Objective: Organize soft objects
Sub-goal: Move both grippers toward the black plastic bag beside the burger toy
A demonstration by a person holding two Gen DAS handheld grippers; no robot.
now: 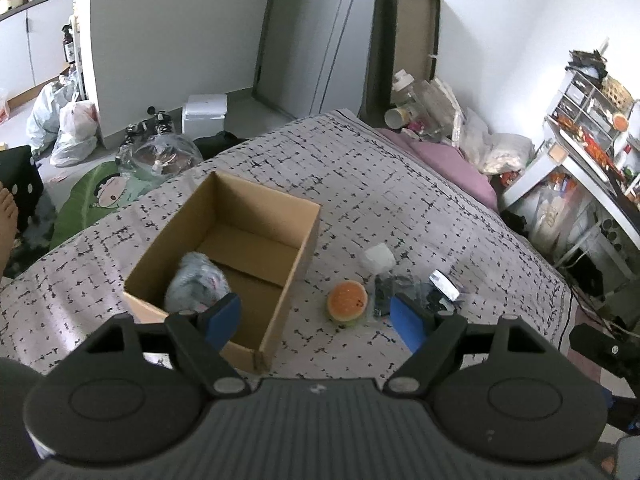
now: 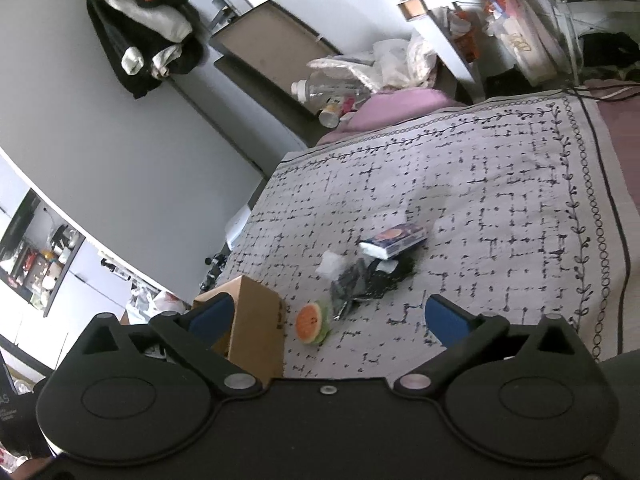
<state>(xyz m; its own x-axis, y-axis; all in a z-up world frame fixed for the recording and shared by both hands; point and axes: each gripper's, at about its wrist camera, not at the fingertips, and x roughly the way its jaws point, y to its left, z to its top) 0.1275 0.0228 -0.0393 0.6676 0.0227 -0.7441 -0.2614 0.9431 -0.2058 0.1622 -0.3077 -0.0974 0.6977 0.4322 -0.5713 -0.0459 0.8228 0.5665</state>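
Both claws wide open, empty: left claw [image 1: 316, 318], right claw [image 2: 328, 322]. Burger toy [image 1: 347, 302] beside box [image 1: 280, 280], mid-bed; squashy, may slip. Bag pile [image 2: 360, 280] could snag.

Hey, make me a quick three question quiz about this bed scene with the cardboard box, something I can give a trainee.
1. True or false: the cardboard box on the bed holds nothing.
2. Which item lies nearest the box on the bedspread? A) burger-shaped squishy toy B) tissue pack C) white soft block
3. Fill in: the right gripper has its jaws ____, with nothing between them.

Key:
1. False; a grey plush item lies inside.
2. A
3. open
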